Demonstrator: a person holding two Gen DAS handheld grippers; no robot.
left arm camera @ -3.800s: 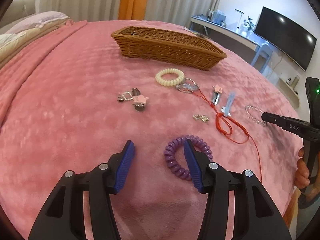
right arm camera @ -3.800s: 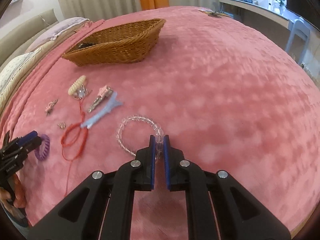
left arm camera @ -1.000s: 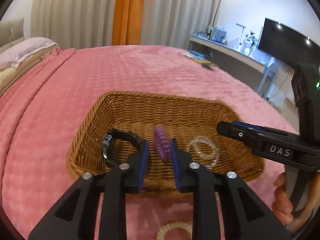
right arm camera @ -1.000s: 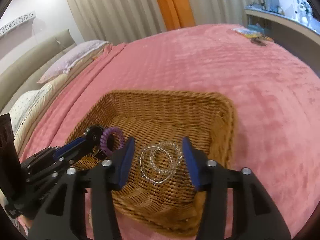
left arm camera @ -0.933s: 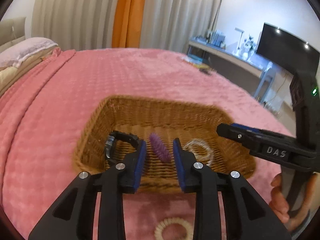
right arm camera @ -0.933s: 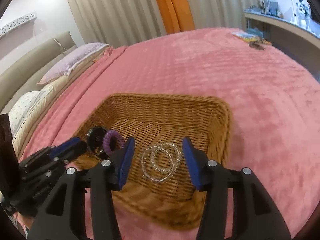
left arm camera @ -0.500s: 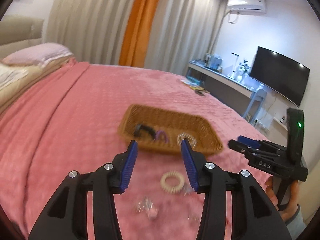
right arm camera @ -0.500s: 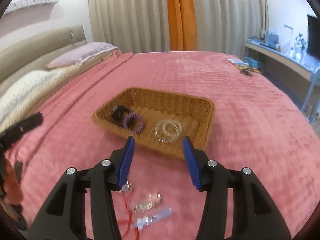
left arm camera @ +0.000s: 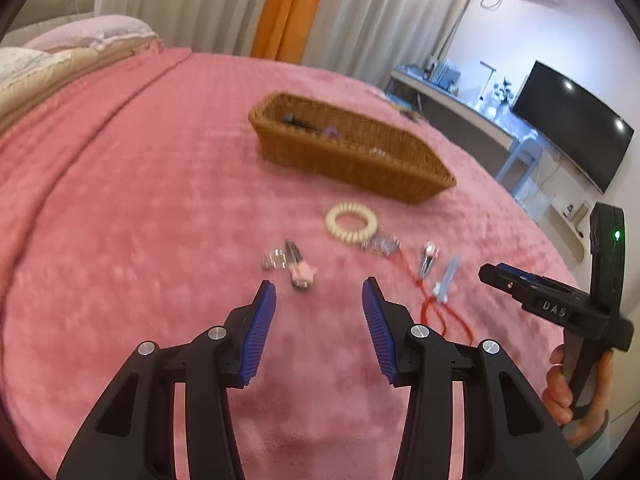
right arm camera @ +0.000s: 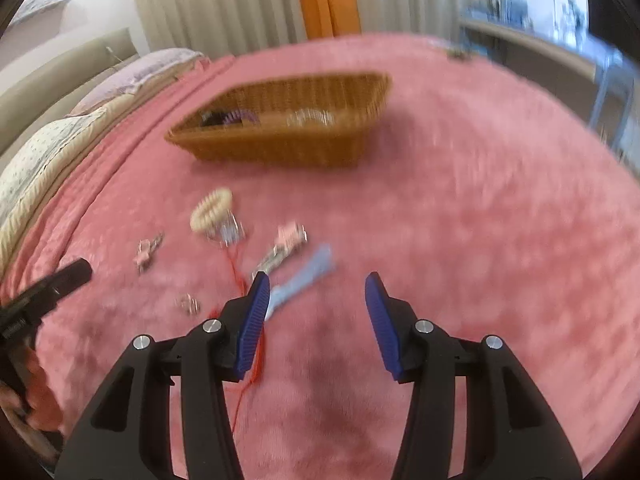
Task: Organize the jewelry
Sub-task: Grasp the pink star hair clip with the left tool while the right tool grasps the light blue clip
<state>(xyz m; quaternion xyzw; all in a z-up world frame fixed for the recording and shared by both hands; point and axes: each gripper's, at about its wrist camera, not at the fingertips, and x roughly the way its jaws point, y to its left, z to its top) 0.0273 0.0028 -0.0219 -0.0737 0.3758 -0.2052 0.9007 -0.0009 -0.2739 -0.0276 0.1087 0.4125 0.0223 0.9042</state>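
A wicker basket (left arm camera: 404, 178) (right arm camera: 280, 152) sits on the pink bedspread and holds a black watch, the purple coil tie (right arm camera: 239, 116) and the clear bead bracelet (right arm camera: 310, 117). On the blanket lie a cream coil tie (left arm camera: 351, 224) (right arm camera: 211, 208), a pink star clip (left arm camera: 300, 272), a second pink clip (right arm camera: 286, 244), a light blue clip (left arm camera: 446, 280) (right arm camera: 306, 276) and a red cord (left arm camera: 436, 316). My left gripper (left arm camera: 319, 294) is open and empty above the blanket, near the star clip. My right gripper (right arm camera: 316, 294) is open and empty beside the blue clip.
Pillows (left arm camera: 88, 36) lie at the bed's left. A desk with a TV (left arm camera: 572, 124) and a chair stands past the bed's right edge. Curtains (left arm camera: 288, 8) hang behind. Small silver pieces (right arm camera: 188, 304) lie among the jewelry.
Both grippers let go of the purple tie and bead bracelet in the basket, then drew back and down toward the loose jewelry on the blanket. Both stay open.
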